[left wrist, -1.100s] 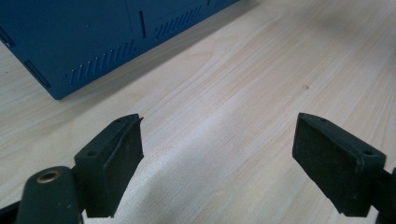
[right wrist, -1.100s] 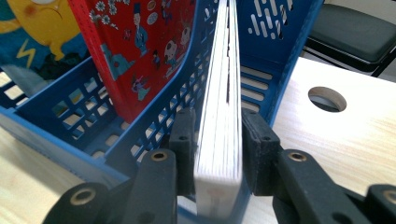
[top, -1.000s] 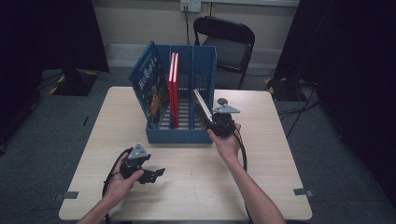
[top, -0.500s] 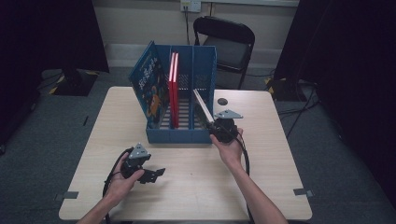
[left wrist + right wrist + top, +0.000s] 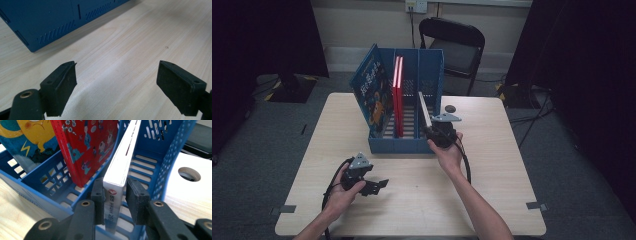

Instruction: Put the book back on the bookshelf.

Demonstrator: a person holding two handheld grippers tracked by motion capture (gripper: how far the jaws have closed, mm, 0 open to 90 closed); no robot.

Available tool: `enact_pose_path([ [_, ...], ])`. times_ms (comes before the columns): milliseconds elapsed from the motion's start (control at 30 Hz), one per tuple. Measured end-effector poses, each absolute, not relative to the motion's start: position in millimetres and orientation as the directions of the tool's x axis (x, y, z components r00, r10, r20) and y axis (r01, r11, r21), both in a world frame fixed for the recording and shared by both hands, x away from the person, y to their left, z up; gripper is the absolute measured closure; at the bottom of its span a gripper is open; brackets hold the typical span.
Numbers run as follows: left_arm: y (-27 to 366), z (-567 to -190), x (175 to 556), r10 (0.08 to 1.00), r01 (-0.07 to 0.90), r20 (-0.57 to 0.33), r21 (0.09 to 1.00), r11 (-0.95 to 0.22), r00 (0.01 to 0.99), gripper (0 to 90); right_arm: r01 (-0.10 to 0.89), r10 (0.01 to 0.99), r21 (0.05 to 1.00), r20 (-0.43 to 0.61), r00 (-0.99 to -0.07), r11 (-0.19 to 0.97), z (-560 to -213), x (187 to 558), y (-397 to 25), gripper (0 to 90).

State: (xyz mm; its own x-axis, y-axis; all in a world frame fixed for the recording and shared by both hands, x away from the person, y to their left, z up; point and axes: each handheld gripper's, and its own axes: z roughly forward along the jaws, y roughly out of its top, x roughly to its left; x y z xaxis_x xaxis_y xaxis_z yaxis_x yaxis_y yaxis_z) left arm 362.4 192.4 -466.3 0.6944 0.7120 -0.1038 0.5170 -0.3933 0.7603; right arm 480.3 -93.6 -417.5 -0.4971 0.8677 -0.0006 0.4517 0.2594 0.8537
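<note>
my right claw (image 5: 115, 202) is clamped on the spine of a white book (image 5: 122, 165), which stands tilted in the rightmost compartment of the blue file rack (image 5: 404, 145), its lower end just over the front wall. i see room beside it toward the rack's right wall. i count three books: the white one, a red book (image 5: 398, 95) upright in the middle compartment, and a blue picture book (image 5: 372, 90) leaning out on the left. my left claw (image 5: 117, 82) rests wide open and empty on the surface (image 5: 512, 165), well short of the rack, with bare wood around it.
</note>
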Motion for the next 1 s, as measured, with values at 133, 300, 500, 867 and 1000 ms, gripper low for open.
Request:
enact_pose_path([
  [133, 193.7, -466.1, 360.5, 0.716, 0.522, -0.107, 0.76, -0.388, 0.689, 16.1, 0.452, 0.868, 0.853, -0.002, -0.497, 0.261, -417.3, 485.0, -88.4, 69.0],
  [300, 197.3, -468.3, 359.1, 0.723, 0.529, -0.108, 0.755, -0.387, 0.683, 16.1, 0.456, 0.866, 0.851, 0.002, -0.501, 0.261, -415.5, 491.6, -80.8, 67.6],
  [500, 197.4, -467.2, 357.3, 0.728, 0.531, -0.107, 0.756, -0.383, 0.677, 16.1, 0.463, 0.868, 0.846, 0.001, -0.496, 0.264, -413.1, 501.2, -73.2, 67.0],
  [867, 197.0, -467.3, 358.8, 0.724, 0.528, -0.106, 0.756, -0.387, 0.682, 16.1, 0.478, 0.878, 0.836, -0.007, -0.478, 0.267, -408.4, 518.9, -65.1, 66.7],
  [1000, 196.2, -467.7, 358.9, 0.72, 0.523, -0.105, 0.759, -0.388, 0.686, 16.1, 0.488, 0.88, 0.826, -0.021, -0.474, 0.283, -409.3, 524.1, -62.7, 66.8],
])
